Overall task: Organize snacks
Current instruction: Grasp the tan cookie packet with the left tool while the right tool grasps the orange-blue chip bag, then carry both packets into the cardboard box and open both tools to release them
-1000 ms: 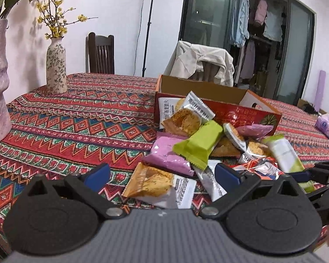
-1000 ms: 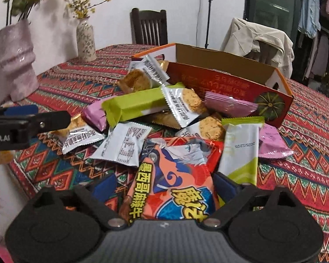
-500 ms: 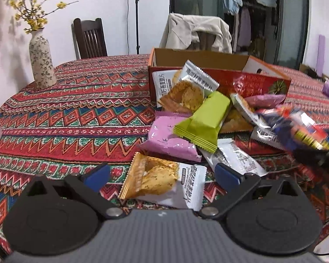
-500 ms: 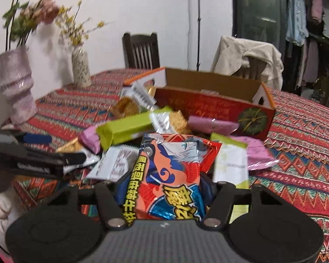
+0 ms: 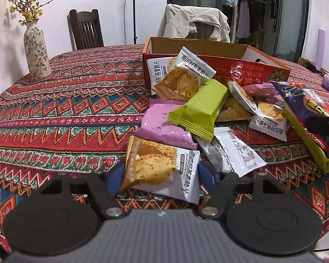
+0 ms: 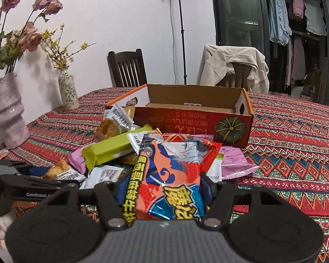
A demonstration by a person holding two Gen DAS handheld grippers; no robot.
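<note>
At lower centre, the right gripper [image 6: 164, 188] is clamped on a glossy orange-and-blue foil snack bag [image 6: 168, 175]; the left gripper [image 5: 158, 175] is closed on a clear-and-white plastic biscuit packet [image 5: 160, 166]. Both are best carried level into the open orange cardboard box [image 6: 193, 100], upper centre, judging by the task.

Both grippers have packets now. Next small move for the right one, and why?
Probably carry it forward over the open cardboard box and release. The right gripper is shut on the orange anime snack packet, already lifted above the pile, and the box looks empty.
</note>
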